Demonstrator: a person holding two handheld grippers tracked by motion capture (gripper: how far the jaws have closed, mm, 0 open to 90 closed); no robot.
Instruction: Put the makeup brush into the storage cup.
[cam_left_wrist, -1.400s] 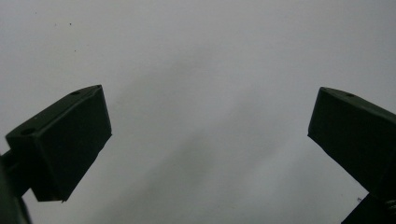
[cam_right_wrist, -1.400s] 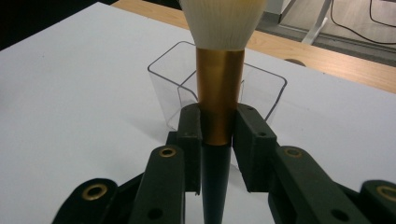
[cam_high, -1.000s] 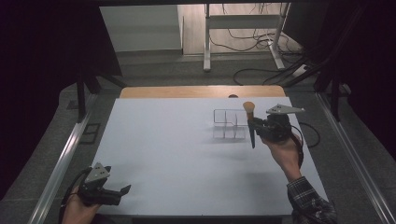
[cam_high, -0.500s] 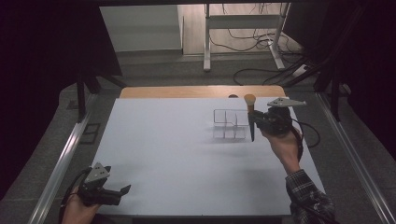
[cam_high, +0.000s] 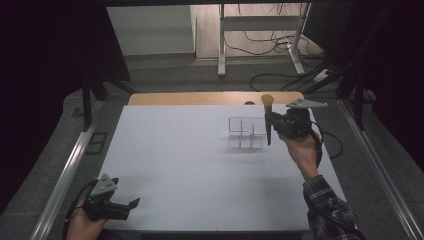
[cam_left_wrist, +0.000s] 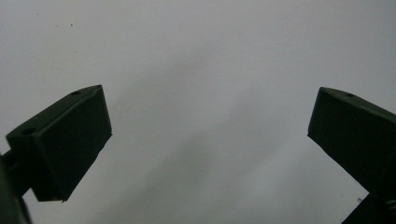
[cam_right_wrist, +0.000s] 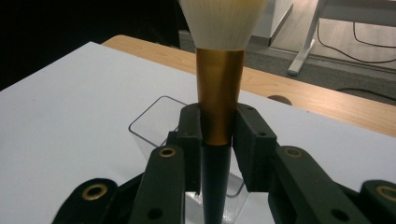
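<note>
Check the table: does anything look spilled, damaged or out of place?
Nothing stands out. The clear organizer stands upright on the white table, the right gripper holds the makeup brush upright, and the left gripper is open.

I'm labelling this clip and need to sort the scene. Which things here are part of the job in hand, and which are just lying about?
In the job, as far as I can judge:
makeup brush, held upright in the right gripper
clear organizer, beside the brush

Not in use:
left gripper, open at the table's near corner
wooden board at the far edge
cables on the floor

brush (cam_right_wrist: 218, 93) bristle tips cut off — handle end below frame
</note>
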